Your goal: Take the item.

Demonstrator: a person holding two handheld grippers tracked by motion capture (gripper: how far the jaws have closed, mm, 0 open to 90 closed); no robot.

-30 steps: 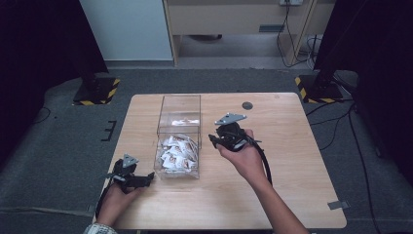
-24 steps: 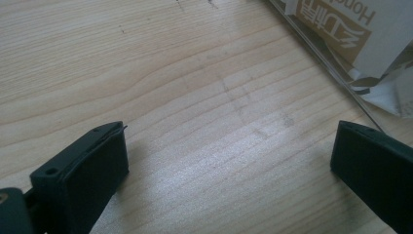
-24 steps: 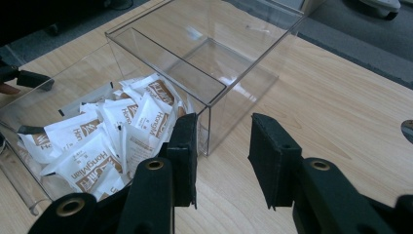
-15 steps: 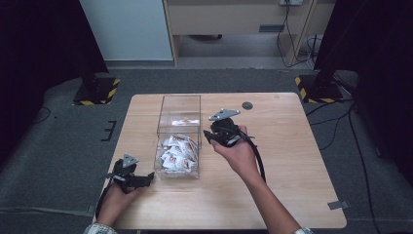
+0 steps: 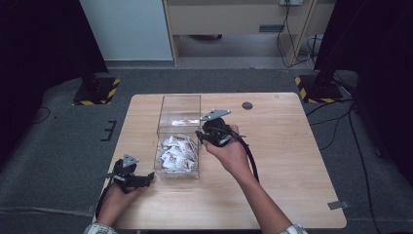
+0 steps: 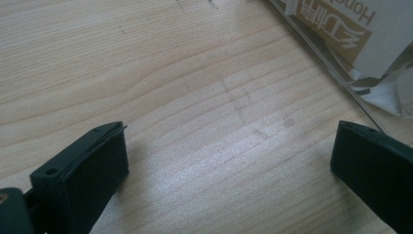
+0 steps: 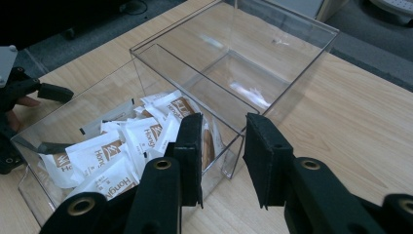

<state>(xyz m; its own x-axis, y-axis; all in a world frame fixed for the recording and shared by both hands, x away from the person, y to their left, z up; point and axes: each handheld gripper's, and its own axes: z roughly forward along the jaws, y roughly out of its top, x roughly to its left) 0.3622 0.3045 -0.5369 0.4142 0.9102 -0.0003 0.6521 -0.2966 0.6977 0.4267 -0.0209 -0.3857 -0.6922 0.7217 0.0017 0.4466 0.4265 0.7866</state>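
Hovering beside clear box (image 5: 178,127) (sachets (image 5: 177,152) inside): right hand-held gripper (image 5: 200,135).

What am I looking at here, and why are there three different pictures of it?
A person sits at a wooden table holding hand-operated tongs in each hand. One camera looks down from above; the other two ride on the tongs, looking along their black jaws. The left tongs rest low near the table's front edge, jaws wide apart, holding nothing. The right tongs hang at the side wall of a clear plastic box, jaws apart, also holding nothing. The box has two compartments: the nearer one holds white sachets, and the farther one looks nearly empty.
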